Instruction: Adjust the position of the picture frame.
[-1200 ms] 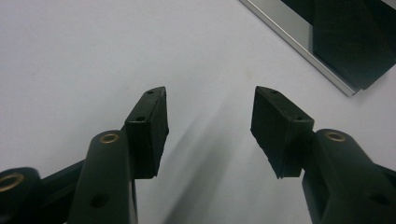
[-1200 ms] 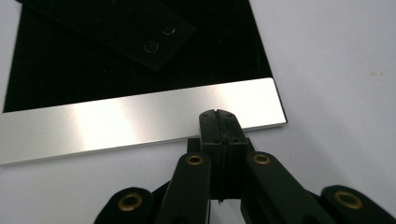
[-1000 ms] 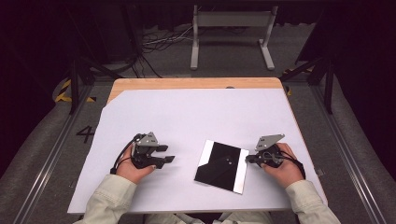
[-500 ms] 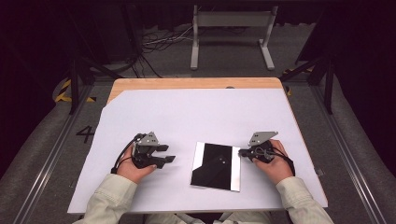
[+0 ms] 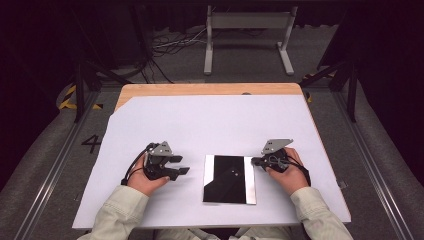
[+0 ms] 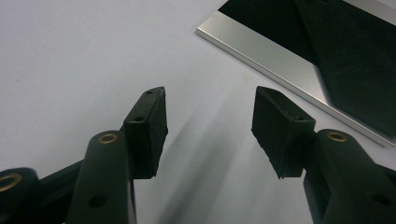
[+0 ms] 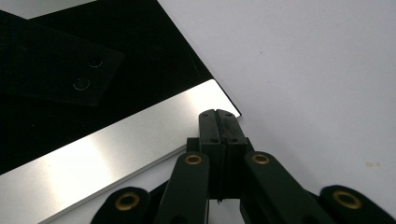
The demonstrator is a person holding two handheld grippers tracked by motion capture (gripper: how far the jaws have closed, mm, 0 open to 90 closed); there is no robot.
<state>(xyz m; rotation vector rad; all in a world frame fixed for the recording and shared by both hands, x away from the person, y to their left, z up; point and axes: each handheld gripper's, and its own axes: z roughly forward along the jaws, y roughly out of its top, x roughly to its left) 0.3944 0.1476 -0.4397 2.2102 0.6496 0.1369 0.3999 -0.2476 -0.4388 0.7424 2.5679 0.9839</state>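
With its jaws pressed fully together and nothing between them, the right tool [image 7: 218, 122] rests its tip at the corner of the black panel's [image 5: 226, 177] silver edge strip [image 7: 112, 151]. The panel lies flat on the white bench [image 5: 215, 125] between both hands. The left tool [image 6: 208, 116] gapes wide, empty, just beside the panel.

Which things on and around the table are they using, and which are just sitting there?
Being used:
- black mirror panel with silvery edges
- right tool, shut, tips at the panel's corner
- left tool, open, beside the panel

Just sitting there:
- white sheet covering the table
- metal stand on the floor behind
- cables on the floor
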